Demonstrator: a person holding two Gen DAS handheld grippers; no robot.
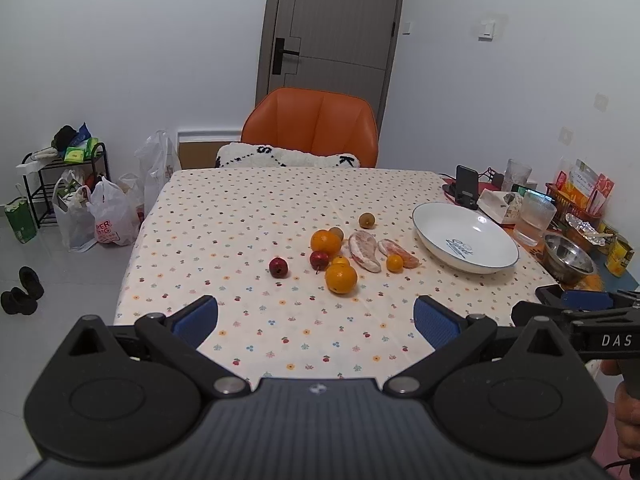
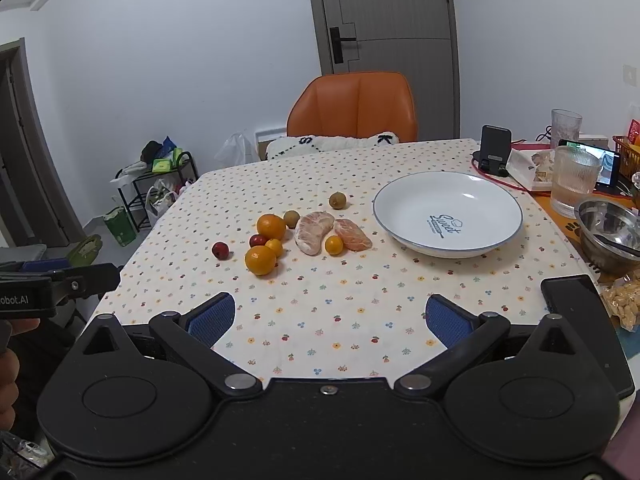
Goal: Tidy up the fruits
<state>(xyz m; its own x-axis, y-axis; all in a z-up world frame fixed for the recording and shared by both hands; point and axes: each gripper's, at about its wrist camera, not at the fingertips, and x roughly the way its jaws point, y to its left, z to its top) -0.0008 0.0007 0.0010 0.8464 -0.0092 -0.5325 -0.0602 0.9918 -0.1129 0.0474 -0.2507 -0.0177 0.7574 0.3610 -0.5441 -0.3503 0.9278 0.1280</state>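
Observation:
Fruit lies loose mid-table: two oranges (image 1: 340, 278) (image 2: 260, 260), two small red fruits (image 1: 278, 267) (image 2: 220, 250), small kumquats (image 1: 394, 263) (image 2: 333, 245), two peeled pomelo segments (image 1: 364, 251) (image 2: 313, 231) and two brown-green kiwis (image 1: 366, 220) (image 2: 337, 200). An empty white plate (image 1: 440, 254) (image 2: 390, 226) with a blue rim sits to the right. My left gripper (image 1: 316, 322) hovers open at the near table edge, nothing between its fingers. My right gripper (image 2: 330, 318) is likewise open and empty, short of the fruit.
A steel bowl (image 2: 610, 236), ribbed glasses (image 2: 574, 182), phones on stands (image 2: 494, 148) and snack packs crowd the right edge. A black phone (image 2: 580, 312) lies near right. An orange chair (image 1: 312, 124) stands behind the table. Bags (image 1: 108, 220) and a rack sit on the floor, left.

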